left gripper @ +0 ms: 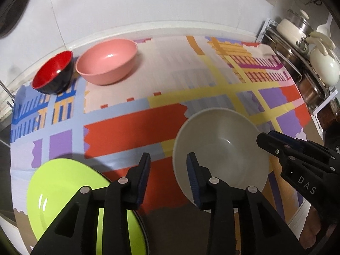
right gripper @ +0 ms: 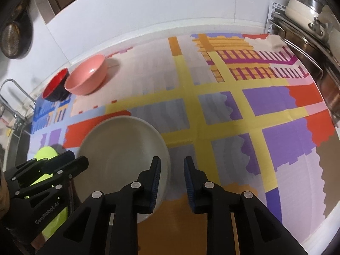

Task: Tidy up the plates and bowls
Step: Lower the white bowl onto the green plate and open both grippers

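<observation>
A white bowl point(left gripper: 221, 146) point(right gripper: 125, 155) sits on the patterned cloth near the front. My left gripper point(left gripper: 169, 159) is open, its right finger over the bowl's left rim. My right gripper point(right gripper: 171, 165) is open, its left finger point(right gripper: 156, 174) over the bowl's right rim, and it also shows in the left wrist view point(left gripper: 267, 142). A lime green plate point(left gripper: 70, 195) point(right gripper: 45, 153) lies at the front left under my left gripper. A pink bowl point(left gripper: 107, 60) point(right gripper: 87, 74) and a red-and-black bowl point(left gripper: 53, 72) point(right gripper: 55, 84) stand side by side at the back left.
The colourful patterned cloth point(left gripper: 131, 125) point(right gripper: 233, 114) covers the counter. A rack with steel pots and white lids point(left gripper: 308, 48) point(right gripper: 308, 21) stands at the right edge. A white tiled wall point(left gripper: 148, 6) runs behind. A metal rack point(right gripper: 14, 97) sits at far left.
</observation>
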`<state>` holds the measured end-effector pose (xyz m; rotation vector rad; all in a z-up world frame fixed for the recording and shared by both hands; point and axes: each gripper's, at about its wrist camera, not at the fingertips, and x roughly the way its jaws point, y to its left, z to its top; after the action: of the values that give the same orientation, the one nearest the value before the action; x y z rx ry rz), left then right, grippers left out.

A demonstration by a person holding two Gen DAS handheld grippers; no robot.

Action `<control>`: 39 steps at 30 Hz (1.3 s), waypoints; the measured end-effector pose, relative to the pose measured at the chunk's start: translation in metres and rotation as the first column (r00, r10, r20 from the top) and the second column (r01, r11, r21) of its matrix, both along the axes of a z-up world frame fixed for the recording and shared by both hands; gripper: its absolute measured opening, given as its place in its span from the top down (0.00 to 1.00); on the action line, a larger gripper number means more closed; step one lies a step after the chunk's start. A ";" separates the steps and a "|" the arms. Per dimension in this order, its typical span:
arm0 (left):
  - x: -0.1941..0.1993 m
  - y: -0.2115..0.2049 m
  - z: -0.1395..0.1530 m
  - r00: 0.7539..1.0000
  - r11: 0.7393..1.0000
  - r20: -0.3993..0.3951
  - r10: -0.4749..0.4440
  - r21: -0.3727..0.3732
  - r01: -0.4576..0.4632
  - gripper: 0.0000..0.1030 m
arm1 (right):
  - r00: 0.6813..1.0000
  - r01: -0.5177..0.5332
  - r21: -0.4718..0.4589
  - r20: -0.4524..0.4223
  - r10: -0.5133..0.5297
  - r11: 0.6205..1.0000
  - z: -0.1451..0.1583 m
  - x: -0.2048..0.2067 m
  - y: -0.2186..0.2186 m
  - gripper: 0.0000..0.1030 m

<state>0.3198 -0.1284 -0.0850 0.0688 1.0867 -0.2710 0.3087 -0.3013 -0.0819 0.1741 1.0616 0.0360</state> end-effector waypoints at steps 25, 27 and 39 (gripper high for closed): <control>0.027 0.078 0.056 0.974 0.989 0.175 0.144 -0.033 -0.141 0.65 | 0.966 -0.166 -0.019 0.196 0.166 0.986 0.061 0.038 0.078 0.77; 0.032 0.082 0.056 0.972 0.988 0.180 0.153 -0.035 -0.149 0.65 | 0.963 -0.181 -0.017 0.201 0.181 0.983 0.063 0.044 0.083 0.77; 0.073 0.099 0.049 0.964 0.980 0.176 0.200 -0.051 -0.194 0.65 | 0.944 -0.256 -0.022 0.210 0.255 0.966 0.064 0.093 0.106 0.77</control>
<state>0.3933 -0.0289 -0.0358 -0.0440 0.9003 -0.1012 0.4021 -0.1950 -0.0181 0.0345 0.8659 0.2860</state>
